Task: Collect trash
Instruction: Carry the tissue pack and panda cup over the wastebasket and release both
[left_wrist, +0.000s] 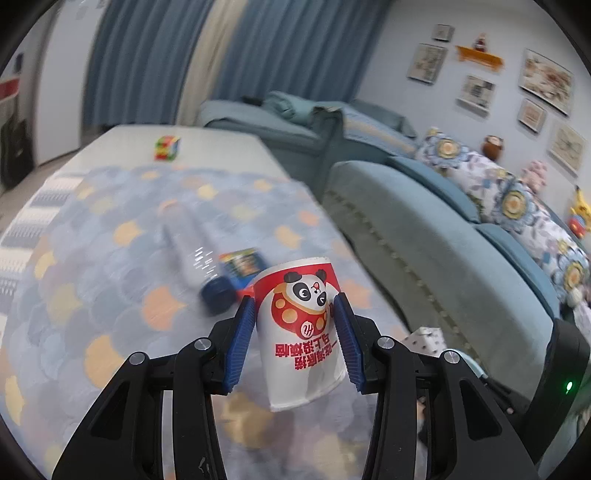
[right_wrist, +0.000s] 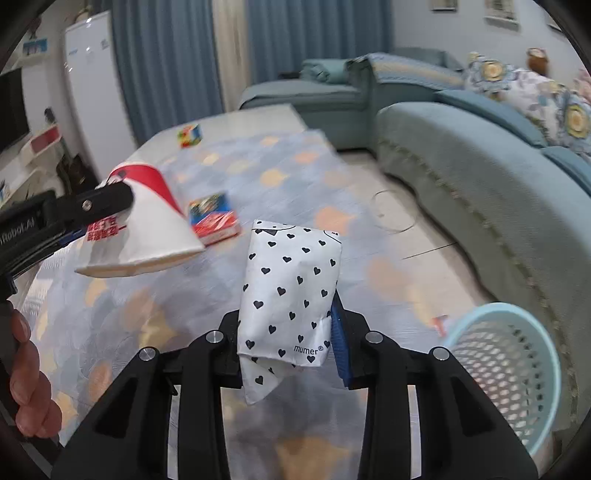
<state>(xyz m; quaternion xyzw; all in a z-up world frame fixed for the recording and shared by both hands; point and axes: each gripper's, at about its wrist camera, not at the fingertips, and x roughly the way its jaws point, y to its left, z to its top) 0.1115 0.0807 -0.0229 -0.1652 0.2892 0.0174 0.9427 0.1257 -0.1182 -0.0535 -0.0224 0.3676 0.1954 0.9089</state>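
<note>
My left gripper (left_wrist: 295, 310) is shut on a white paper cup with a red panda print (left_wrist: 301, 332), held upside down above the table. The cup also shows at the left of the right wrist view (right_wrist: 147, 229), in the left gripper's black fingers (right_wrist: 92, 206). My right gripper (right_wrist: 291, 325) is shut on a white tissue pack with black hearts (right_wrist: 291, 291), held above the table. A light blue mesh trash basket (right_wrist: 517, 369) stands on the floor at the lower right, beside the sofa.
A clear plastic bottle with a blue cap (left_wrist: 199, 258) and a small red and blue box (right_wrist: 214, 218) lie on the patterned tablecloth (left_wrist: 110, 258). A colourful cube (left_wrist: 168, 147) sits at the table's far end. A teal sofa (left_wrist: 424, 251) runs along the right.
</note>
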